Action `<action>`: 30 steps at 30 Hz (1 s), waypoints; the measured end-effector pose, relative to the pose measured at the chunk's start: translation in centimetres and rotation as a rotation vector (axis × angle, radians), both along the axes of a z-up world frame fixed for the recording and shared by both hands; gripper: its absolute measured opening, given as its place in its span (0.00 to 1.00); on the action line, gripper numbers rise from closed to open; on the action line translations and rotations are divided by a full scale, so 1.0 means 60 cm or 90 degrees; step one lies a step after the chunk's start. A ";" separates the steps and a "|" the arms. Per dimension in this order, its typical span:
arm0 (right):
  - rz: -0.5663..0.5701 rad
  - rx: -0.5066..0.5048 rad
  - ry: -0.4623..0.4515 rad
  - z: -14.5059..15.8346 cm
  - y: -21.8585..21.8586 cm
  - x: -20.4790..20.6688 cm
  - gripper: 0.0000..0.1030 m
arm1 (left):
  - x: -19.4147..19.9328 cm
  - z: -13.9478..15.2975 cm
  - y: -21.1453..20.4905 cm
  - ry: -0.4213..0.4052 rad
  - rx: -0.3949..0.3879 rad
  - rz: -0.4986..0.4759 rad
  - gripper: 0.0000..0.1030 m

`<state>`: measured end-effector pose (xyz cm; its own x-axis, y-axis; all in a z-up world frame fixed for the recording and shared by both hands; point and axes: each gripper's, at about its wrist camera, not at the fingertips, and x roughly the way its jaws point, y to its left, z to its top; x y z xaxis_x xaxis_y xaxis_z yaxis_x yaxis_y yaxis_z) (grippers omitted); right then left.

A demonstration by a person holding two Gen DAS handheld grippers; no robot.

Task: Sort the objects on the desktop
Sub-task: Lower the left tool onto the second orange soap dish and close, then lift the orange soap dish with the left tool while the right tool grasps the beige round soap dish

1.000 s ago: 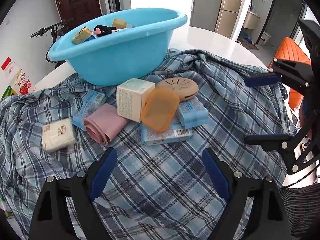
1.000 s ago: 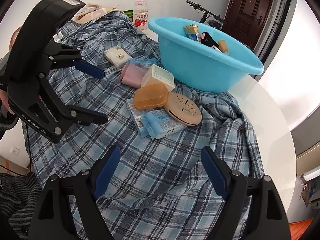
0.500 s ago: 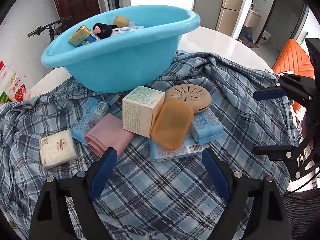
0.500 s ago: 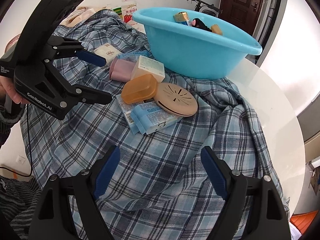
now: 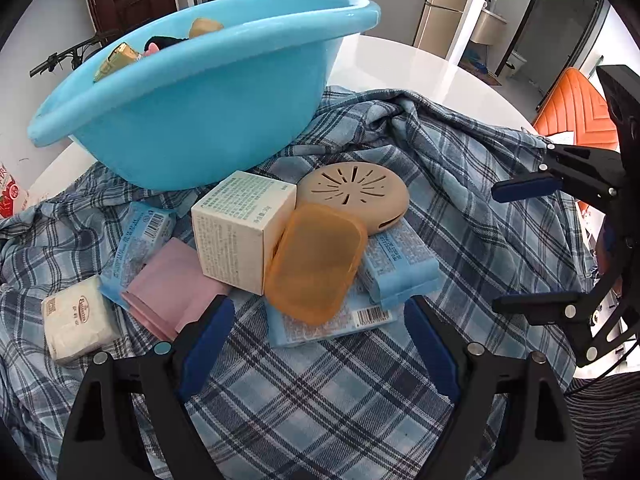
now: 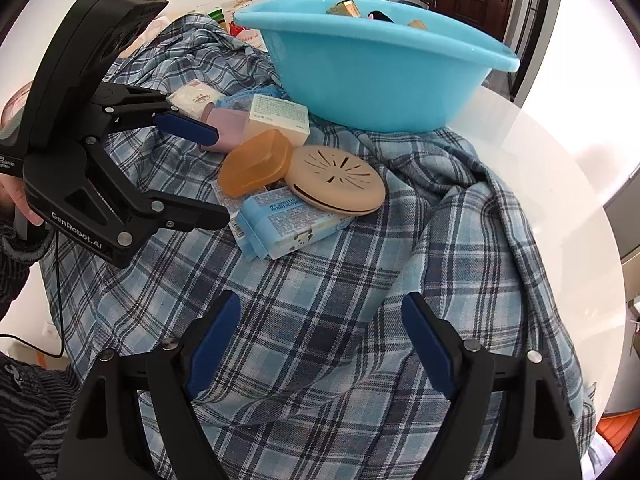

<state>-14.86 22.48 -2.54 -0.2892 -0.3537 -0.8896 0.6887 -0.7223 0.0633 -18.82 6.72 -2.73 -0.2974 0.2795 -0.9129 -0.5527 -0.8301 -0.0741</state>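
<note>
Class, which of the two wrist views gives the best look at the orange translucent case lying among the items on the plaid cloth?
The left wrist view: the orange case faces the camera, large, its whole lid visible as it leans on the white box. The right wrist view shows it smaller, from its side.

"GenRobot.AI" in white on the black body of my left hand-held gripper (image 6: 218, 176). Barcodes on the blue packets (image 5: 372, 314), digits too small. Cream box (image 5: 240, 232) carries fine print I can't read. White tissue pack (image 5: 76, 320) has an oval logo, illegible.
</note>
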 end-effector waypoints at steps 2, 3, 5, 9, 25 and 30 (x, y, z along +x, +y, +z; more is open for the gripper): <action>0.000 0.002 -0.002 -0.002 0.002 -0.001 0.79 | -0.003 -0.005 0.002 -0.002 -0.006 -0.001 0.86; 0.000 0.001 -0.003 -0.003 0.003 -0.003 0.79 | -0.005 -0.006 0.002 -0.002 -0.005 -0.001 0.86; -0.002 -0.001 -0.004 -0.004 0.005 -0.006 0.79 | -0.009 -0.008 0.003 -0.005 0.000 0.000 0.86; -0.008 -0.008 -0.012 -0.010 0.008 -0.012 0.79 | -0.017 -0.014 0.010 -0.013 0.006 -0.004 0.86; -0.043 -0.001 -0.025 -0.014 0.030 -0.015 0.79 | 0.004 0.010 0.014 0.039 0.020 -0.025 0.43; -0.027 -0.002 -0.019 -0.010 0.018 -0.005 0.79 | 0.030 0.030 -0.010 0.040 0.030 -0.028 0.44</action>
